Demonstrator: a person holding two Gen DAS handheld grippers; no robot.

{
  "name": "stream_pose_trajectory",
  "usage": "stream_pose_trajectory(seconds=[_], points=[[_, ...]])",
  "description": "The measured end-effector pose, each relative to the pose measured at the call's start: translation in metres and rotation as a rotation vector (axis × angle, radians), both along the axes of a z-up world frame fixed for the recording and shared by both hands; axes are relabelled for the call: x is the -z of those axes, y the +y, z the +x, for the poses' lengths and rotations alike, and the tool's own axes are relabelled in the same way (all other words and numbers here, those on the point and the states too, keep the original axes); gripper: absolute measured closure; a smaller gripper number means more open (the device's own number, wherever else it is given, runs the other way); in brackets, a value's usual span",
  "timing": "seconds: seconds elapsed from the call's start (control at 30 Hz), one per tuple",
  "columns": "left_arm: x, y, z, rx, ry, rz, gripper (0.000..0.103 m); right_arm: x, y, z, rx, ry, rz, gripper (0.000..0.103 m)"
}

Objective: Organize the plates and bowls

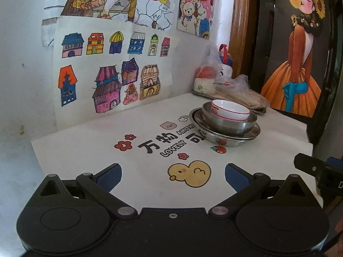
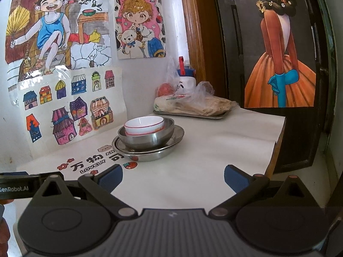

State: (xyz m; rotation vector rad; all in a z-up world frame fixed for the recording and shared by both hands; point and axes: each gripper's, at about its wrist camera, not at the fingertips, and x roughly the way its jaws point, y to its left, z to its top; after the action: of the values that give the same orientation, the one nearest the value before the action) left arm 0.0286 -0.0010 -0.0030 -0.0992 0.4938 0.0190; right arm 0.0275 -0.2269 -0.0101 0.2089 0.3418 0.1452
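A white bowl with a red rim (image 1: 231, 110) (image 2: 144, 125) sits inside a steel bowl (image 1: 229, 125) (image 2: 148, 139), which rests on stacked steel plates (image 1: 248, 136) (image 2: 173, 137) on the white printed tablecloth. My left gripper (image 1: 173, 176) is open and empty, low over the cloth, well short of the stack, which lies ahead to the right. My right gripper (image 2: 173, 177) is open and empty, with the stack ahead and slightly left. The right gripper's body shows at the right edge of the left wrist view (image 1: 317, 171).
A steel tray (image 2: 193, 114) (image 1: 225, 97) with plastic-bagged food and a white bottle (image 2: 185, 79) stands at the back by the wall. Drawings cover the wall on the left. The table's right edge (image 2: 276, 147) drops off beside a dark door with a poster.
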Motion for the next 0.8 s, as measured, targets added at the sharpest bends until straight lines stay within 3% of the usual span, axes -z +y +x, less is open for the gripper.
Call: stream_pose_trajectory(seconds=[0.33, 0.53, 0.8], points=[[0.0006, 0.0016, 0.0011, -0.008, 0.014, -0.006, 0.001, 0.0006, 0.0002, 0.0005, -0.002, 0.002, 0.001, 0.0], [0.0028, 0.0053, 0.0032, 0.0, 0.031, -0.049, 0.001, 0.0018, 0.0006, 0.0017, -0.005, 0.006, 0.0, 0.0], [0.0015, 0.0036, 0.0028, -0.004, 0.015, -0.03, 0.001, 0.0023, 0.0014, 0.0018, -0.009, 0.01, -0.004, 0.0]])
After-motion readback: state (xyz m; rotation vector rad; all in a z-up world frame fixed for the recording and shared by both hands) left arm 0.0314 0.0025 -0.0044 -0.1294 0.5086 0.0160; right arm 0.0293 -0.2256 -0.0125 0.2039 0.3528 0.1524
